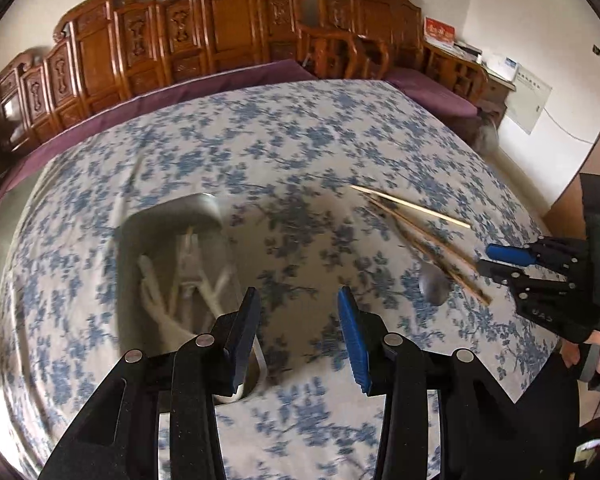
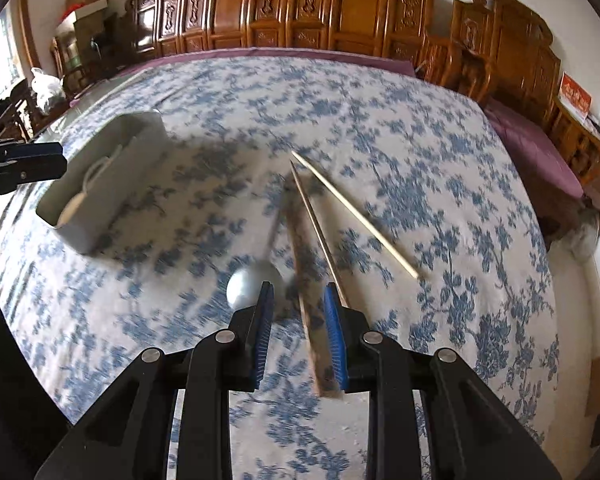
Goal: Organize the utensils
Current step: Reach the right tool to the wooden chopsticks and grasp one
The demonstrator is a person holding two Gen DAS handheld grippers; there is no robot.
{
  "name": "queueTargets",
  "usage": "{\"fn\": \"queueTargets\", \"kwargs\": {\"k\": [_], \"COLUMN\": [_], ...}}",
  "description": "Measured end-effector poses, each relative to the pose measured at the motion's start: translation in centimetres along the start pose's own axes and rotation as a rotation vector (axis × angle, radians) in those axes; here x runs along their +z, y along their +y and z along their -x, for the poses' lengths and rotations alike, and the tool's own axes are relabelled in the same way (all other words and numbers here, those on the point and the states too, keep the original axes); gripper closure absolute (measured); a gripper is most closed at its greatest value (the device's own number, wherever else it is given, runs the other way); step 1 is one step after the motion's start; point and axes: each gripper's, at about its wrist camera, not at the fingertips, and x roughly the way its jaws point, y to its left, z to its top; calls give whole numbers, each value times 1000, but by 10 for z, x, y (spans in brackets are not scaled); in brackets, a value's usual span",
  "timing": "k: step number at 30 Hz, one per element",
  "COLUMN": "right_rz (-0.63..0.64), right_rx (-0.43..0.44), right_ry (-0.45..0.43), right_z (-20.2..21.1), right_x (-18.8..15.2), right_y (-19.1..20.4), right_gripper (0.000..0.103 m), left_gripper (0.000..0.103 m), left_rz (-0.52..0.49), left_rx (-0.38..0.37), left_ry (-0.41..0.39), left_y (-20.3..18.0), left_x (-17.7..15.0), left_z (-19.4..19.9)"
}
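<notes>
Right wrist view is showing my right gripper (image 2: 296,304) spread around a chopstick (image 2: 308,276), spoon (image 2: 252,284) beside it, some utensils already lying in the box (image 2: 112,168), my left gripper (image 1: 300,320) hanging spread above it.

The floral surface (image 2: 380,92) lies bare from the chopsticks (image 2: 352,212) to the far edge, and also between the white container (image 2: 112,176) and the metal spoon (image 2: 252,280). The container blocks the left side; spoon and chopsticks cluster mid-right, just beside one another. Carved wooden furniture (image 2: 320,8) walls the far side. The left gripper (image 1: 300,336) hangs just beside the container, jaws apart.
</notes>
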Motion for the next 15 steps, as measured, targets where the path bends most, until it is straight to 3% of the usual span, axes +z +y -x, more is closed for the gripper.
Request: {"fn": "queueTargets", "kwargs": {"k": [15], "right_rz": [15], "right_rx": [29], "right_ry": [102], "right_z": [-45], "right_x": [-7], "right_y": [-10], "right_gripper": [78], "left_gripper": [64], "left_rz": [-24], "left_rx": [-35], "left_ry": [70], "left_y": [-37], "left_x": [-8], "left_z": [-39]}}
